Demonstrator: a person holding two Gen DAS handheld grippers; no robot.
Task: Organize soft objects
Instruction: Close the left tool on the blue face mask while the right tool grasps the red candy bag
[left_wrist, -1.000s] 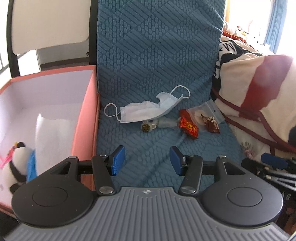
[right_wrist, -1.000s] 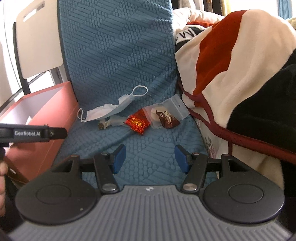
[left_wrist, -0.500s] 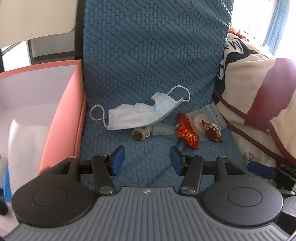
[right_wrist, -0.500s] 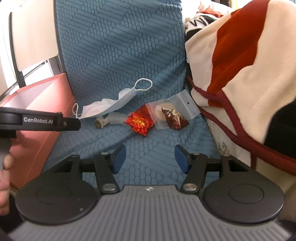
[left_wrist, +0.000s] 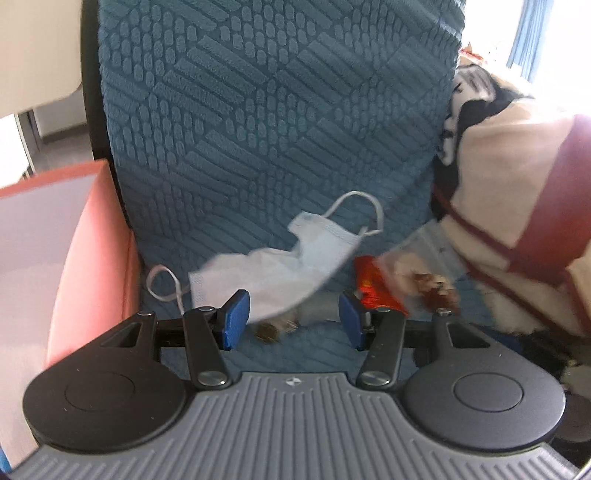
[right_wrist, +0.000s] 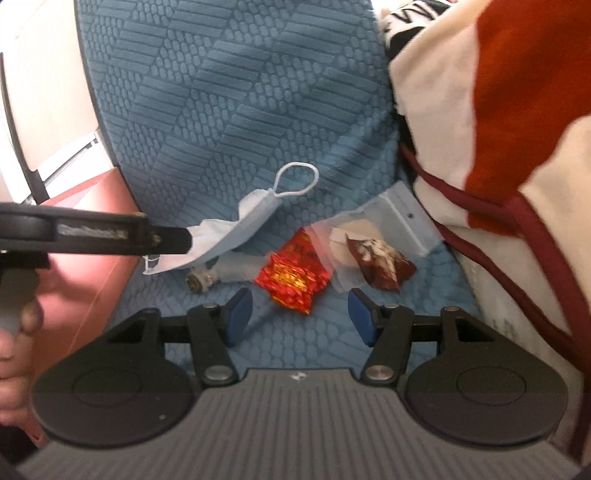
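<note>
A light blue face mask (left_wrist: 280, 269) lies crumpled on the blue textured chair seat (left_wrist: 258, 147); it also shows in the right wrist view (right_wrist: 236, 232). My left gripper (left_wrist: 293, 319) is open, its blue pads just in front of the mask's lower edge. My right gripper (right_wrist: 299, 321) is open, just short of a red foil snack pack (right_wrist: 291, 277). A brown snack pack (right_wrist: 380, 262) lies on a clear zip bag (right_wrist: 391, 221). A small clear bottle (right_wrist: 229, 271) lies under the mask.
A pink storage box (left_wrist: 62, 236) stands left of the chair. A cream, red and black blanket (right_wrist: 498, 129) is piled against the right side. The left gripper's body (right_wrist: 92, 232) crosses the right wrist view at the left.
Both grippers have moved forward toward the items on the seat. The left gripper has closed in on the mask, the right on the red snack pack. Both stay open.
</note>
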